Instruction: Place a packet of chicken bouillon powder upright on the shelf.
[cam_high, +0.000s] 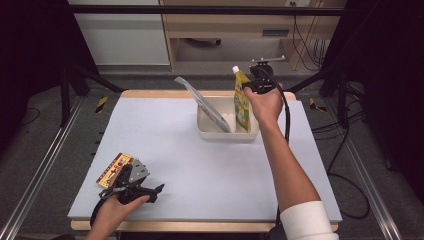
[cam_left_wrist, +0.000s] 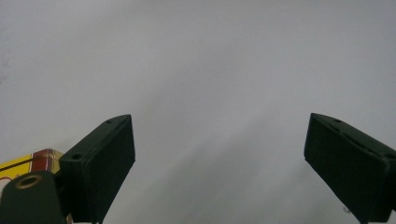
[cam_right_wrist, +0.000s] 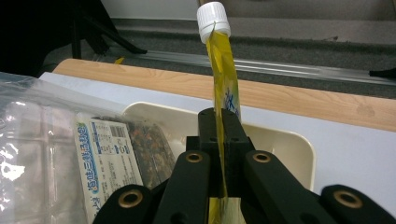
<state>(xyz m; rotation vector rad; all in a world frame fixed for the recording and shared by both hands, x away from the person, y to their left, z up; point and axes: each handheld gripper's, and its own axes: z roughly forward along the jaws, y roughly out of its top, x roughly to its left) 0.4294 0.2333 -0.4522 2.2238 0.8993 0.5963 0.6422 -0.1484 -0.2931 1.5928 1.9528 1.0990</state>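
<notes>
A yellow spout pouch (cam_high: 242, 102) with a white cap (cam_right_wrist: 213, 19) stands upright in the cream tub (cam_high: 207, 131) at the far middle of the table. My right gripper (cam_high: 256, 89) is shut on the yellow spout pouch (cam_right_wrist: 224, 93), its two black jaws pressed flat against both faces. A clear packet (cam_high: 204, 104) with a printed label (cam_right_wrist: 106, 158) leans in the tub's left side. My left gripper (cam_high: 150, 192) rests near the front left edge, jaws wide apart over bare grey mat (cam_left_wrist: 215, 93). A flat yellow-and-red packet (cam_high: 114, 169) lies just beside it.
The grey mat (cam_high: 200, 165) covers a wooden table (cam_high: 150, 93) whose rim shows at the back. Metal rails (cam_high: 40, 170) run along both sides. A black cable (cam_high: 286, 120) trails from the right gripper along the forearm.
</notes>
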